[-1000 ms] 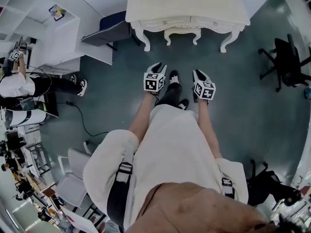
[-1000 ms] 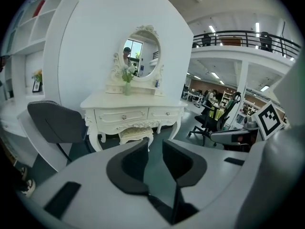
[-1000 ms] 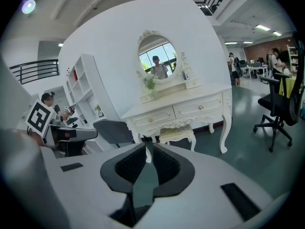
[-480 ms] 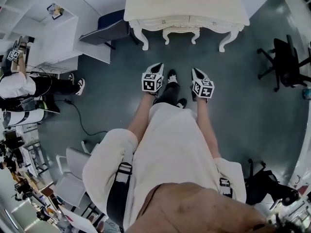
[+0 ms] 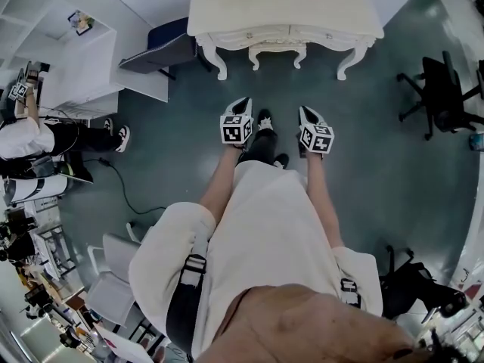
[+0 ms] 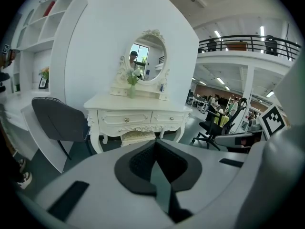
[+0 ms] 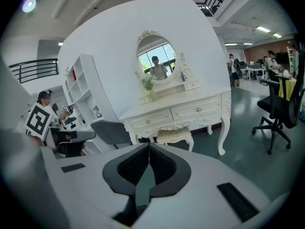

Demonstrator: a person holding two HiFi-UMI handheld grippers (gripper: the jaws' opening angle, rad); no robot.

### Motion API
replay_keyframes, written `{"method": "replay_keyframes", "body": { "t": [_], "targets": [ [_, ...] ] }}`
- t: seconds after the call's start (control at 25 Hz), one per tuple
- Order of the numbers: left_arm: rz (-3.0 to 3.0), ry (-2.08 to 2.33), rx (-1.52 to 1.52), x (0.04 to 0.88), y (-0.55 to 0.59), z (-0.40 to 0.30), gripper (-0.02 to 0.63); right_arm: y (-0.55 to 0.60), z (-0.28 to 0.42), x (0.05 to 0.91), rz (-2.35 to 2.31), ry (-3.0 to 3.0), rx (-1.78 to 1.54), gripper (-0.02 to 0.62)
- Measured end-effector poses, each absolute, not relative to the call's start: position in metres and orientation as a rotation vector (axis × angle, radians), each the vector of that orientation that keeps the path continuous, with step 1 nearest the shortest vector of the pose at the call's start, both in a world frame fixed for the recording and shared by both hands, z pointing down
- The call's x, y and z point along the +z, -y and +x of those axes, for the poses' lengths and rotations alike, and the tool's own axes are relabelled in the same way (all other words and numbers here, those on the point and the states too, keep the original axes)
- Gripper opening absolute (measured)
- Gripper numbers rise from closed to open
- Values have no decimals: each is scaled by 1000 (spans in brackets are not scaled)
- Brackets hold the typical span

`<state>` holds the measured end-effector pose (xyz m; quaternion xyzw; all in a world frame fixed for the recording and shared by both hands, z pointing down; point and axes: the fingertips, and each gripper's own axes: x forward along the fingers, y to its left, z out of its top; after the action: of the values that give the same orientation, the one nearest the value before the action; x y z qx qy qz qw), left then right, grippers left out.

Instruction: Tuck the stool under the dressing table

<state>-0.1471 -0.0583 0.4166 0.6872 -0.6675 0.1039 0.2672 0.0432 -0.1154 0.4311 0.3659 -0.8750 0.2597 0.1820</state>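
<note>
The cream dressing table (image 5: pixel 283 12) with its oval mirror (image 6: pixel 146 61) stands against the white wall. The small cream stool (image 5: pixel 274 52) sits in the knee gap between the table's front legs, and it shows as the stool (image 6: pixel 137 137) and the stool (image 7: pixel 174 136) in the gripper views. My left gripper (image 5: pixel 243 104) and right gripper (image 5: pixel 305 113) hover side by side over the grey floor, well short of the table. Both point toward it. Each is shut with nothing between its jaws, as the left gripper (image 6: pixel 155 143) and right gripper (image 7: pixel 148 146) show.
A grey chair (image 5: pixel 162 48) stands left of the table beside white shelving (image 5: pixel 64 48). A black office chair (image 5: pixel 442 89) stands at the right. A person sits at the far left (image 5: pixel 34 138). My own feet (image 5: pixel 266 131) are between the grippers.
Both grippers stay in almost the same place before me. The table and stool sit slightly further left in the head view; nothing was taken hold of.
</note>
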Motion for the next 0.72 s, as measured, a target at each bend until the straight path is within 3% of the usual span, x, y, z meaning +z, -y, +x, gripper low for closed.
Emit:
{"method": "replay_keyframes", "body": {
  "t": [0.72],
  "targets": [
    [1767, 1908, 291, 419, 47, -175, 15, 113, 36, 443, 1029, 2451, 840, 46]
  ]
}}
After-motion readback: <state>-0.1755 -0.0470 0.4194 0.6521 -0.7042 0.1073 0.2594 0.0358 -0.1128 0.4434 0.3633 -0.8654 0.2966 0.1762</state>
